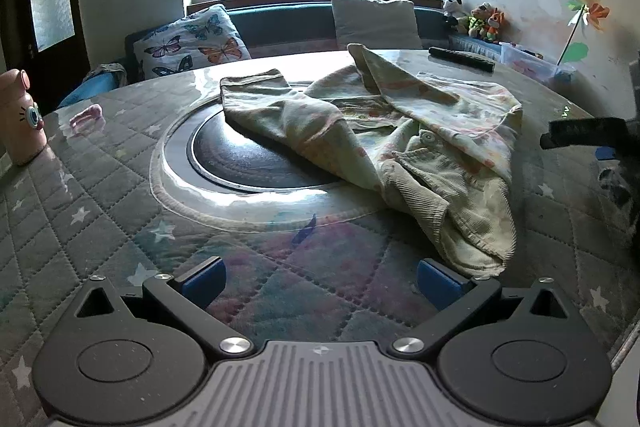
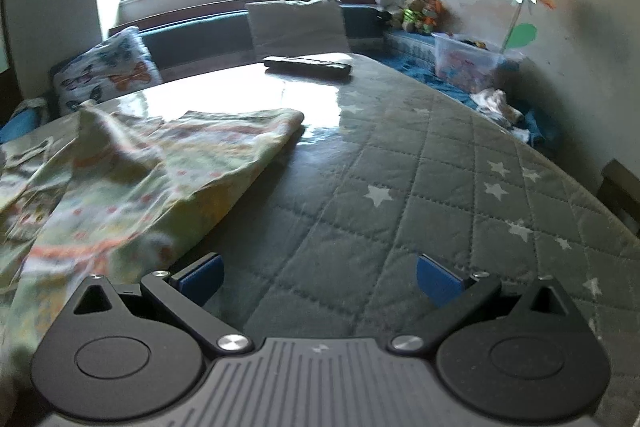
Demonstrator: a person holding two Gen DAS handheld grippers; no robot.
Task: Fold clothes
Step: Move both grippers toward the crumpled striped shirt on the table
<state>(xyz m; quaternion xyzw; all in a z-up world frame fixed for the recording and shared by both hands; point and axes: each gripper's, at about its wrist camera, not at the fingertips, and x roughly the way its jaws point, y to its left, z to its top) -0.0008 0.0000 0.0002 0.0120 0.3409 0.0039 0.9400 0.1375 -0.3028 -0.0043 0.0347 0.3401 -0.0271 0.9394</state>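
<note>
A crumpled pale garment (image 1: 400,131) with a faint orange print, a corduroy part and a button lies on the table, partly over a dark round inset (image 1: 248,155). My left gripper (image 1: 320,283) is open and empty, low over the table, its right fingertip just short of the garment's near hem. In the right wrist view the same garment (image 2: 132,183) lies to the left. My right gripper (image 2: 320,279) is open and empty over the quilted cover, its left finger beside the garment's edge. The right gripper also shows at the far right of the left wrist view (image 1: 588,135).
The round table has a grey quilted star cover (image 2: 440,187) under glossy plastic. A dark remote (image 2: 308,66) lies at the far side. A pink bottle (image 1: 20,119) stands at the left edge. A bench with cushions (image 1: 192,43), toys and a plastic box (image 2: 468,63) lies beyond.
</note>
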